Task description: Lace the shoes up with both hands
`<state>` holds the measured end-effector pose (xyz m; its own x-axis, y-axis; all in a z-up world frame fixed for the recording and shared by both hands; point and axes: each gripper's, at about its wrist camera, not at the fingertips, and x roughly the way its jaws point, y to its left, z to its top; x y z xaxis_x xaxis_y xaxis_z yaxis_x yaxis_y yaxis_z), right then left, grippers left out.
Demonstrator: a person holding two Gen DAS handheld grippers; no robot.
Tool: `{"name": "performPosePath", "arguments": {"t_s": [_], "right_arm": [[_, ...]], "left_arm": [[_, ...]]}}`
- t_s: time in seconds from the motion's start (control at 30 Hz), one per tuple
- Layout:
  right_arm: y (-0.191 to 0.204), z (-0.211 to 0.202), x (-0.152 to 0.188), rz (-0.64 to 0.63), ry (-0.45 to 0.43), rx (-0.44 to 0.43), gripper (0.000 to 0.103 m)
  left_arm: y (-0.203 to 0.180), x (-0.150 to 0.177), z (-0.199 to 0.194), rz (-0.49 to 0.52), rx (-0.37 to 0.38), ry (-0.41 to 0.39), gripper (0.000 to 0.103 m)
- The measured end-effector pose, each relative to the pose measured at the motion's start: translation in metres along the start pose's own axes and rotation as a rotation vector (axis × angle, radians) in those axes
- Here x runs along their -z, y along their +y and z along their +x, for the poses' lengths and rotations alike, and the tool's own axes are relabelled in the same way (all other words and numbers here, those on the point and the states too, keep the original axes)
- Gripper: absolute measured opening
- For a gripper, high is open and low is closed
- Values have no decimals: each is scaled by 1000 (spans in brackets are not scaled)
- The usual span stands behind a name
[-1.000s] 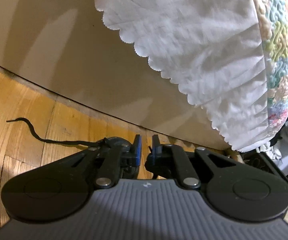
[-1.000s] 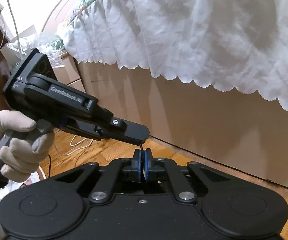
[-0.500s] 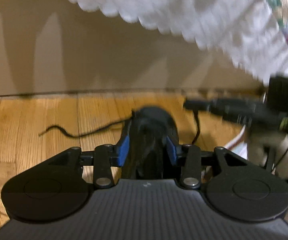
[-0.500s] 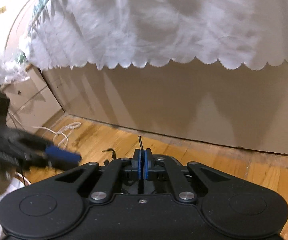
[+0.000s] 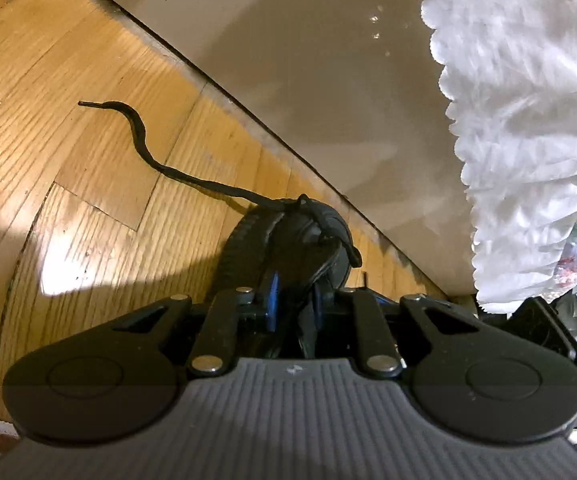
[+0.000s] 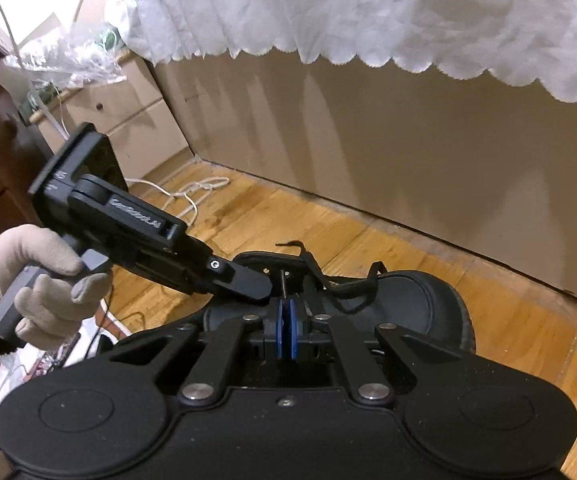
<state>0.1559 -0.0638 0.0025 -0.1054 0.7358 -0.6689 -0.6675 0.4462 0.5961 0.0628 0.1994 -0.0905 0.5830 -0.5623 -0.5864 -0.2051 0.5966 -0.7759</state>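
Note:
A black shoe [image 5: 288, 236] lies on the wooden floor close to the bed base. One black lace end [image 5: 140, 136] trails from it across the floor to the left. My left gripper [image 5: 294, 304] is shut on the shoe's upper edge, with black material between the blue pads. In the right wrist view the shoe [image 6: 416, 300] lies just ahead. My right gripper [image 6: 286, 320] is shut on the other lace tip [image 6: 284, 280], which pokes up beside the eyelets. A gloved hand [image 6: 28, 272] holds the left gripper [image 6: 262, 286], whose fingers touch the shoe's opening.
The beige bed base [image 6: 368, 152] and the white scalloped bed skirt [image 6: 368, 12] stand close behind the shoe. A white cable [image 6: 192, 192] lies on the floor at the left, near cardboard boxes [image 6: 128, 120] and a plastic bag [image 6: 60, 60]. Open wooden floor [image 5: 68, 80] lies left of the shoe.
My left gripper swung over to the shoe, straddled it with wide jaws, then closed on its upper edge. The right gripper kept hold of the lace tip and came down beside the eyelets.

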Motion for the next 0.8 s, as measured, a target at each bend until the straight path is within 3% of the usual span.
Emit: {"name": "performPosePath", "arguments": {"t_s": [0.2,0.47,0.57,0.67,0.73,0.8], "right_arm": [[11,17,-15,-59,107,54,4],[12,18,-15,-85,110,61,4],[12,18,-16,-95,98,58,4],[13,21,-17,-103,83,61,4],[14,21,-16,-107,74,60,4],[14,22,-16,-106,62,59,4]], "left_arm": [[-11,2,1,60,-29,0,16],[-22,4,3,147,-72,-3,16],[-37,8,3,275,-140,7,16],[-62,16,0,483,-224,16,15],[-74,20,-5,569,-230,2,15],[-80,19,-12,585,-207,-17,21]]}}
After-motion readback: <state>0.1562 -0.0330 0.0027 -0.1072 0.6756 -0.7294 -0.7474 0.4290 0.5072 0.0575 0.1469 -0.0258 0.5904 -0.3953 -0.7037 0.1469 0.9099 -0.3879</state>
